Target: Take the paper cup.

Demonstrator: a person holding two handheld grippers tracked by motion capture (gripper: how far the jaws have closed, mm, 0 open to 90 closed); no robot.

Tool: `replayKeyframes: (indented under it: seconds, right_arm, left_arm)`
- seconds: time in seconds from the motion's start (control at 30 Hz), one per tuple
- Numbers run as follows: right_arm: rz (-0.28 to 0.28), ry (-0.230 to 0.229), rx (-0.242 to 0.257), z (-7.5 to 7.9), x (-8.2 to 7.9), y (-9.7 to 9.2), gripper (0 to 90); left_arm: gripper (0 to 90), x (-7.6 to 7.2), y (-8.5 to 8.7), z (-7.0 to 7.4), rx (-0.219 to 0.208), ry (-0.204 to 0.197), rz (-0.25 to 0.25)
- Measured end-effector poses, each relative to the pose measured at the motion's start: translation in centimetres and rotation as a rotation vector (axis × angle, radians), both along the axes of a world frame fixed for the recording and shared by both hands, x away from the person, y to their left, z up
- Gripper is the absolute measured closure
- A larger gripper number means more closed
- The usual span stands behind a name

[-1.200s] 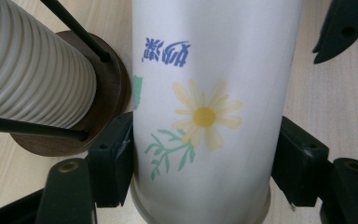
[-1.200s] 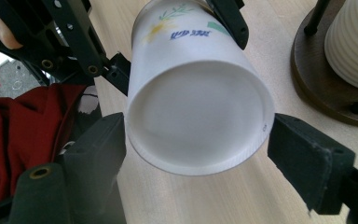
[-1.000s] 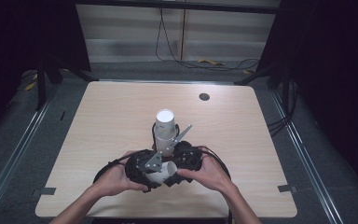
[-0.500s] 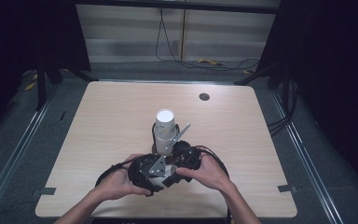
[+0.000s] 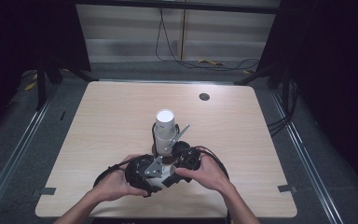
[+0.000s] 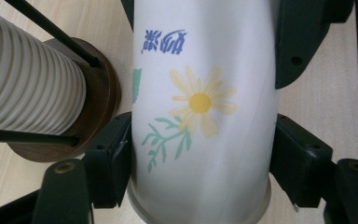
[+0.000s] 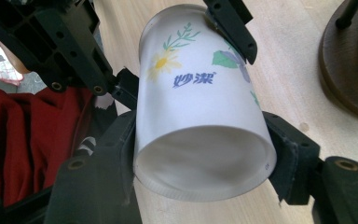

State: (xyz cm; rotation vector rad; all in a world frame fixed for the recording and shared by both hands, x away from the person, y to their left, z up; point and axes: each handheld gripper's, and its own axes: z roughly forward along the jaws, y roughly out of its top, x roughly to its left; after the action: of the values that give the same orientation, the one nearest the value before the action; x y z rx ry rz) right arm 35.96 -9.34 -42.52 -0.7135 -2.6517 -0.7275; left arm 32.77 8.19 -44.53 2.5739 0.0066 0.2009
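Both tongs (image 7: 200, 154) around flowered cup (image 7: 200, 107)

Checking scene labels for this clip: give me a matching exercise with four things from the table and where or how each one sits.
Things:
1. flowered paper cup
2. stack of white cups
3. wooden base
4. dark round cap

Places or states:
A. upright, mid-table
B. alone, flat on the far part of the tabletop
C. on its side, nearest the person
D. brown, under the stack

Pairs: 1-C, 2-A, 3-D, 4-B
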Motion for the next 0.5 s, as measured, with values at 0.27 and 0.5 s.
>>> replayKeyframes:
  seconds: [0.27, 0.5]
  right_arm:
    - [-0.01, -0.004, 0.006, 0.13, -0.01, -0.12, 36.5]
    - [-0.014, -0.009, 0.017, 0.34, -0.04, -0.39, 36.6]
  left_arm:
    - [25.7, 0.33, 0.34, -0.01, -0.049, 0.023, 0.001]
    - [22.3, 0.28, 0.86, 0.18, -0.087, 0.025, 0.021]
